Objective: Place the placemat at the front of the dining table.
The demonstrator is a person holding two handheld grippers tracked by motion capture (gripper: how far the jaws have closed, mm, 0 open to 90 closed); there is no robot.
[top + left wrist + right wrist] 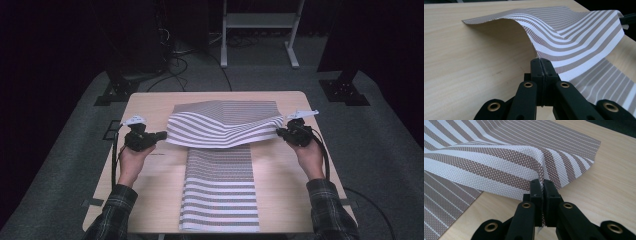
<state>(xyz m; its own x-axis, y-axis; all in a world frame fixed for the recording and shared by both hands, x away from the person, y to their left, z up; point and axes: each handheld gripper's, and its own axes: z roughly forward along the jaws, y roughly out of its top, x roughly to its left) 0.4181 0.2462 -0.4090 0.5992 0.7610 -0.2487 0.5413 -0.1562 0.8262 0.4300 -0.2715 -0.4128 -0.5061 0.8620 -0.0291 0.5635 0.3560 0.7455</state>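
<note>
A brown-and-white striped woven mat [222,122] stretches crosswise over the far half of the wooden table [150,105], its near edge raised and bowed. My left gripper [162,135] is shut on the mat's left near corner, and the pinch is seen close up in the left gripper view [541,60], with the mat [579,32] arching away. My right gripper [279,132] is shut on the right near corner, where the mat [486,160] folds into the jaws of my right gripper [542,181]. A second striped mat [220,190] lies flat lengthwise under the raised edge, reaching the table's front.
Bare wood lies to both sides of the flat mat. Beyond the table's far edge, on the dark floor, stand a white frame [260,20], loose cables [175,55] and two black stand bases [117,90] [345,92].
</note>
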